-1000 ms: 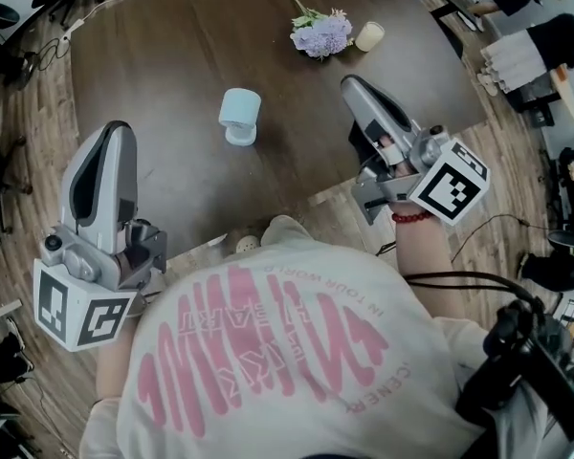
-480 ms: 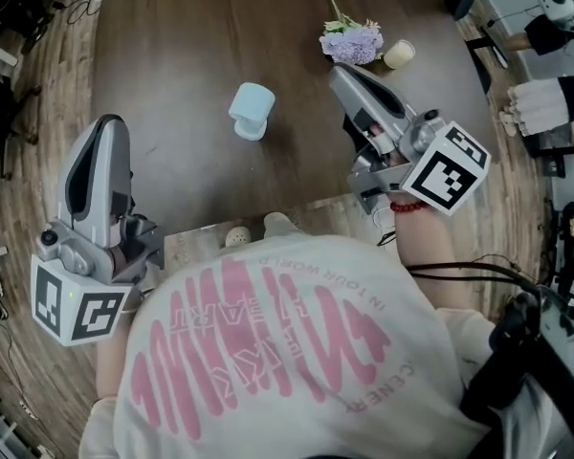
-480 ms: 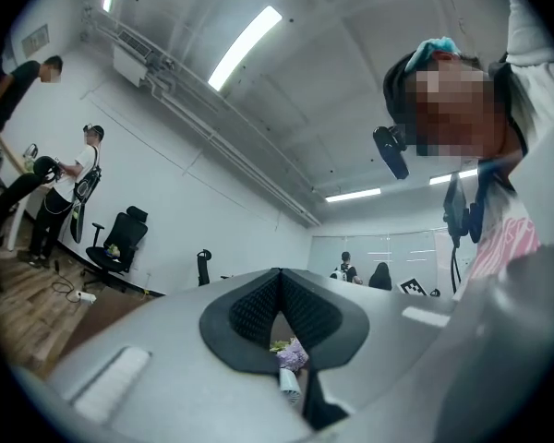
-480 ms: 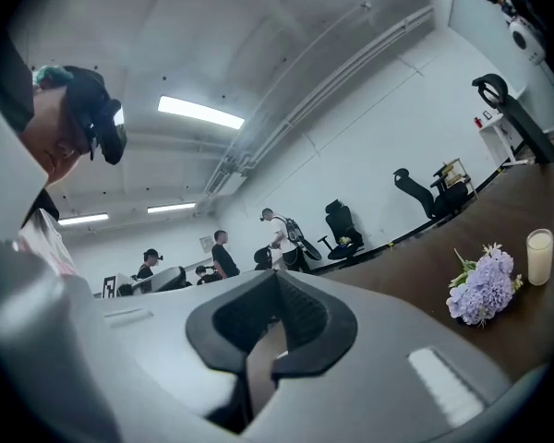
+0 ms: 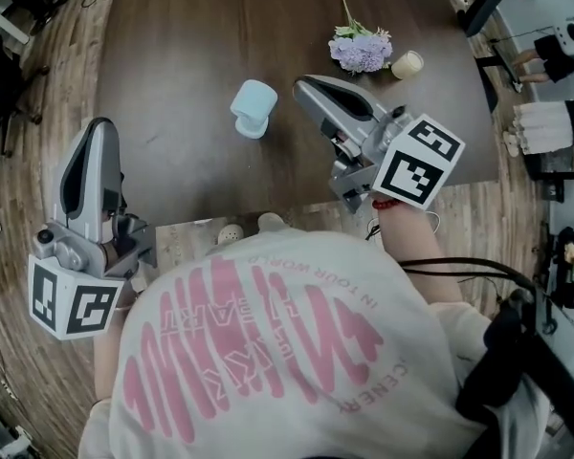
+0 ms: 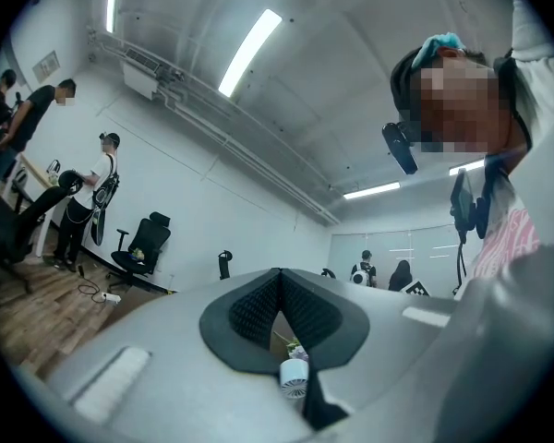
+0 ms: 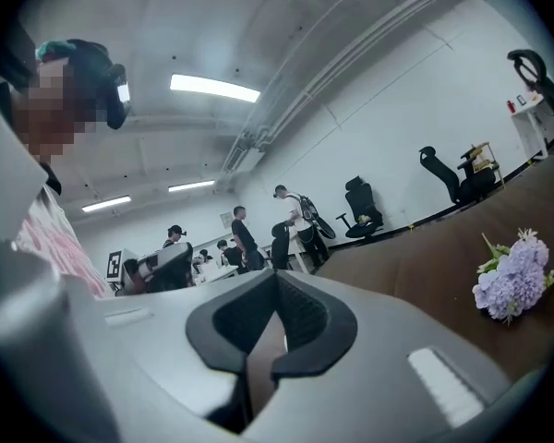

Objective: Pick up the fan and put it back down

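Fan [image 5: 252, 108]: small, pale blue, rounded drum head on a short round foot, standing on the dark brown wooden counter [image 5: 182, 36], nothing touching it. In the left gripper view the fan [image 6: 294, 377] shows tiny and far off through the slot below the jaw tips, its pale round front grille facing that camera

Right gripper [image 5: 304, 86]: held out over the counter, long grey body slanting from the marker cube at the wrist up toward the fan, tip just right of the fan and clear of it, no contact. It lies close to level. In the right gripper view the right gripper [image 7: 277, 275] has its black ribbed jaws closed together, nothing between them

Left gripper [image 5: 99, 124]: well left of the fan and nearer the person, at the counter's left edge, body pointing away from the person, about level, marker cube low at the wrist. In the left gripper view the left gripper [image 6: 279, 273] has its jaws meeting at the tips, holding nothing

Purple flower bunch [image 5: 361, 51] lies on the counter right of the fan and farther back, with a cream candle [image 5: 407, 64] just right of the flowers. Flower bunch [image 7: 510, 284] also shows in the right gripper view
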A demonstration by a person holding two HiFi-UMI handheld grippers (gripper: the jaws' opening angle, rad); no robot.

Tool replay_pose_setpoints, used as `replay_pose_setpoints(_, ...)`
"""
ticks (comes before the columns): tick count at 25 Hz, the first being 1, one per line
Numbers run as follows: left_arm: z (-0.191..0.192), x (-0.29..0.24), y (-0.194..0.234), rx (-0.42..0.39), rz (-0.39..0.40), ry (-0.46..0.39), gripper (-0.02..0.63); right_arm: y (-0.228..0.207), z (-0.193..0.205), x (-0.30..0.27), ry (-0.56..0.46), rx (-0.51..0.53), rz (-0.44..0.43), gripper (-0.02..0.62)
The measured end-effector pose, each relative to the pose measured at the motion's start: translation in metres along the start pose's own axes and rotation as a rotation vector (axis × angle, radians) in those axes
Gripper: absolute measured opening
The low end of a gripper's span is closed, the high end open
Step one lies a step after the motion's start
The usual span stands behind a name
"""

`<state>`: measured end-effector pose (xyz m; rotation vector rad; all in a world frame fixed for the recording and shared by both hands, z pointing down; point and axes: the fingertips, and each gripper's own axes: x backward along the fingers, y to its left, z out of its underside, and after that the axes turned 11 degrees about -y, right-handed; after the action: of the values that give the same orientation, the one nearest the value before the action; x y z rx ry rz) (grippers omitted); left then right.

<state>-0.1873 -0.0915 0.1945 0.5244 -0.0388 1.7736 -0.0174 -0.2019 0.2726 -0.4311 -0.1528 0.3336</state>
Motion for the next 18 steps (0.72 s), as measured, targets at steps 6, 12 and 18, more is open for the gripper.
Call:
replay_pose_setpoints(6,-0.001,0.006,-0.001,-0.017,-0.039,-0.003,0.014,-0.02,0.032,0.005,0.017,0.01,-0.027,0.006)
replay_pose_setpoints(12,0.004,0.01,0.0,-0.024,-0.077,0.01,0.014,-0.041,0.078,0.011,0.047,0.16,-0.038,0.038)
replay_pose_setpoints(18,-0.002,0.01,-0.007,-0.066,-0.111,0.019,0.014,-0.053,0.136,0.012,0.21,0.26,-0.08,0.133)
